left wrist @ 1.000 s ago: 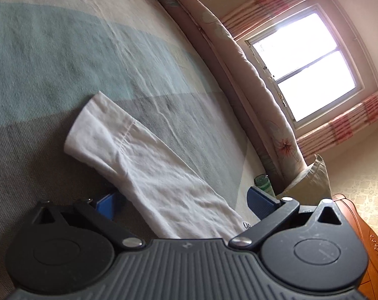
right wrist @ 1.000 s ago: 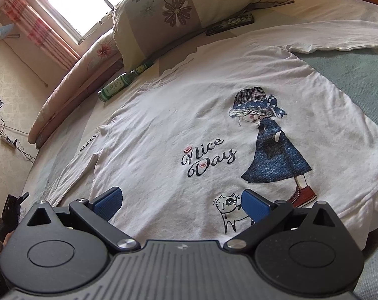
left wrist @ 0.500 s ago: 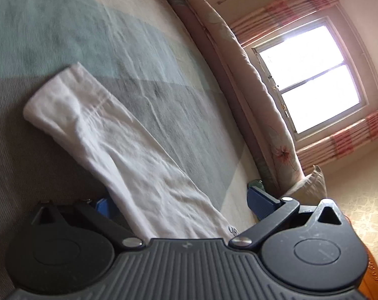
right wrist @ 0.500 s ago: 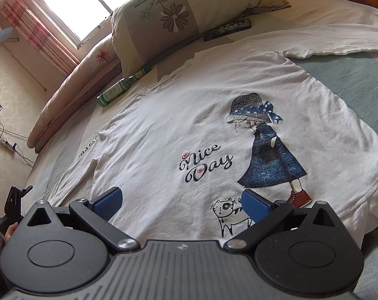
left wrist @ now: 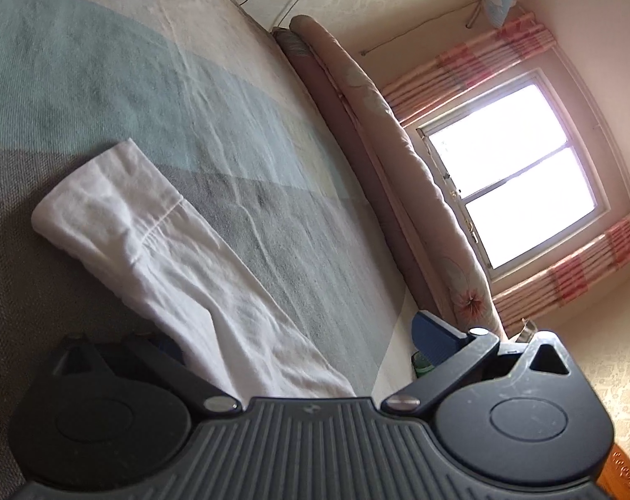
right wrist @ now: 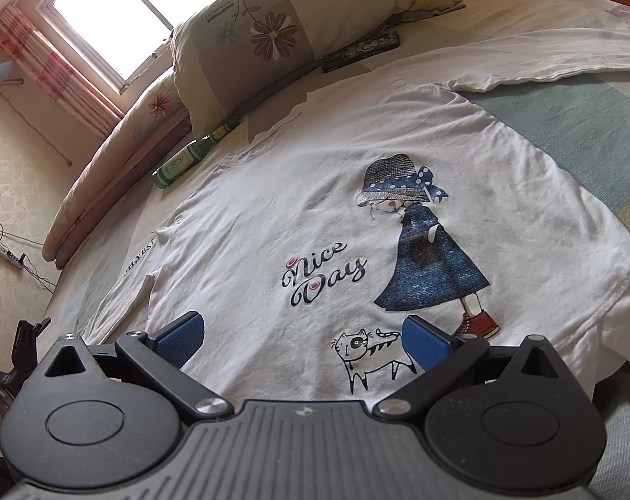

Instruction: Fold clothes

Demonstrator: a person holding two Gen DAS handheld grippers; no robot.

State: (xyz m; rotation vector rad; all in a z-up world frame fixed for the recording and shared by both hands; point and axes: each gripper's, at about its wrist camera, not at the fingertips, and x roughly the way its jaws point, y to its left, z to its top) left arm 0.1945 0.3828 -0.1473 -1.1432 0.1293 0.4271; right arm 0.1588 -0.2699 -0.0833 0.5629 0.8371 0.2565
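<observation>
1. Progress: the white long-sleeve shirt (right wrist: pixel 315 191) lies spread face-up and flat on the bed (right wrist: pixel 573 121), print showing. No fold is visible in the body or in either sleeve. Judged to be at the start; all folds remain.

2. Left gripper (left wrist: pixel 302 348): jaws wide apart, nothing clamped. It sits low over the shirt's sleeve (left wrist: pixel 156 258), which runs between the jaws toward the cuff (left wrist: pixel 102 191). The sleeve rests on the bedcover; one blue pad (left wrist: pixel 433 335) shows to the right, while the other is mostly hidden behind the cloth. Whether a pad touches the sleeve cannot be told.

3. Right gripper (right wrist: pixel 302 339): jaws apart, empty, hovering near the hem over the cat print (right wrist: pixel 371 352). No contact is evident.

4. Likely next step (judgement): take up the sleeve and lay it across the body, then fold the sides and the hem.

5. Material, shirt: thin, soft knit, lightly creased all over. There is a stitched seam line at the cuff. The far sleeve (right wrist: pixel 544 58) stretches out toward the bed edge with a wavy lower edge. The printed girl figure (right wrist: pixel 423 246) looks denim-textured, and the script reads "Nice Day". It should drape limply and shift easily when lifted.

6. Material, bed: woven cover in grey, teal and cream blocks, with fine ribbing and shallow wrinkles (left wrist: pixel 231 133).

7. Clutter by the collar: a floral pillow (right wrist: pixel 298 37), a green bottle (right wrist: pixel 190 160) lying on its side and a dark flat object (right wrist: pixel 360 50), possibly a remote. All are clear of the shirt body, though close enough to catch a sleeve fold.
</observation>
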